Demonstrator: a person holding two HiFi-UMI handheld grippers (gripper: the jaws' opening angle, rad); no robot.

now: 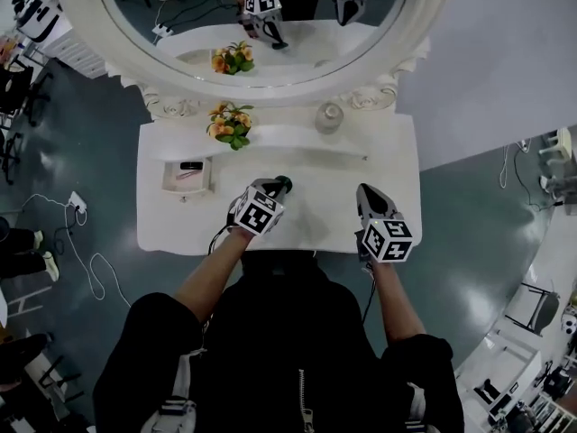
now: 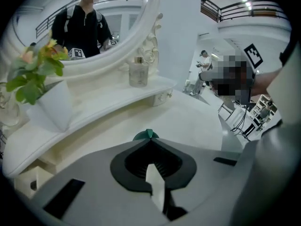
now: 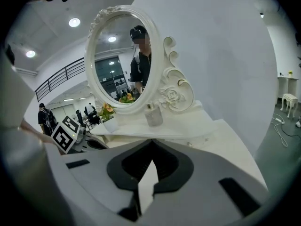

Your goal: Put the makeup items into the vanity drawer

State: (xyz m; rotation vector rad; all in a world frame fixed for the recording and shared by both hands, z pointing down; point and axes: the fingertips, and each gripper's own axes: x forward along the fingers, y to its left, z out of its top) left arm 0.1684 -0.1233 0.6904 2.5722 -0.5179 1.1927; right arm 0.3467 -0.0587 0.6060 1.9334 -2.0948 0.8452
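Observation:
My left gripper (image 1: 279,188) (image 2: 149,138) sits low over the middle of the white vanity top (image 1: 397,165). Its jaws are shut, and the tips pinch the top of a small dark green makeup item (image 1: 284,184) (image 2: 146,134); most of that item is hidden behind the jaws. My right gripper (image 1: 364,191) (image 3: 151,141) hovers over the right side of the vanity top, shut with nothing in it. A small drawer (image 1: 168,178) stands open at the left of the vanity, with a dark item (image 1: 190,166) and a pinkish one inside.
A raised shelf (image 1: 288,135) under the oval mirror (image 1: 270,66) carries a flower pot (image 1: 231,124) (image 2: 49,105) and a glass bottle (image 1: 328,116) (image 2: 138,73) (image 3: 153,115). Cables and a power strip (image 1: 77,203) lie on the floor at the left.

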